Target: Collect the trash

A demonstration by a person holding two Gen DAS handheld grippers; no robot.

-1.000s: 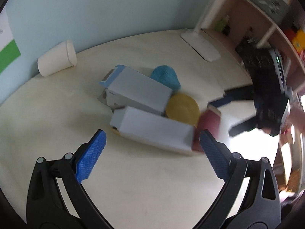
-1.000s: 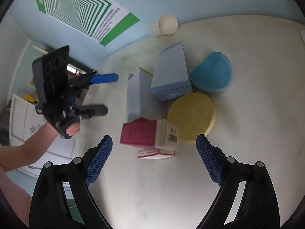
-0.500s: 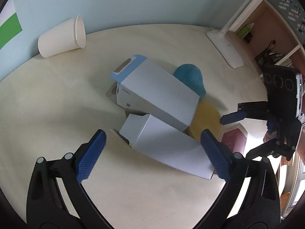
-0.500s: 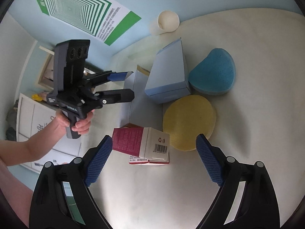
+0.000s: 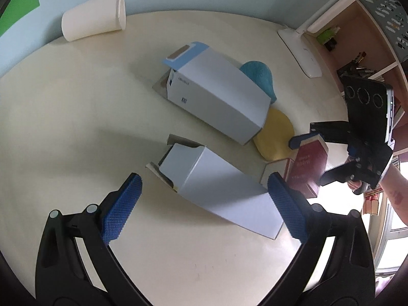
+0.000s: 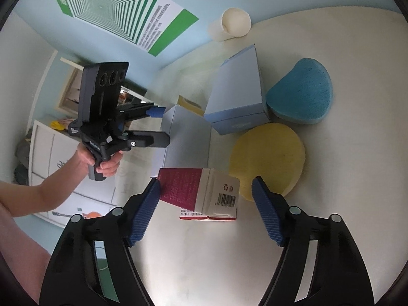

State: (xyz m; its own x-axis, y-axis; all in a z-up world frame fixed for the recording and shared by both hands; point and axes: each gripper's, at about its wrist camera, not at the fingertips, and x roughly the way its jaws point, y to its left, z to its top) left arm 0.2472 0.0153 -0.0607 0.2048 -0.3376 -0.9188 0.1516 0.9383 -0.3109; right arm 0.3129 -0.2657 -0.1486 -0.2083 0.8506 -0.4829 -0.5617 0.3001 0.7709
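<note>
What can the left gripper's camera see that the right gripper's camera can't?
Only the left wrist view shows the white desk lamp and wooden bookshelf. Only the right wrist view shows the green-striped wall poster and the barcode on the dark red carton. Both show the two white cardboard boxes, blue sponge, yellow round sponge and white paper cup.

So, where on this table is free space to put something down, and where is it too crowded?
Bare table lies between the tipped paper cup and the two white boxes, and in front of the nearer box. Another free patch lies beyond the blue sponge. The middle is crowded: boxes, yellow sponge and red carton sit close together.
</note>
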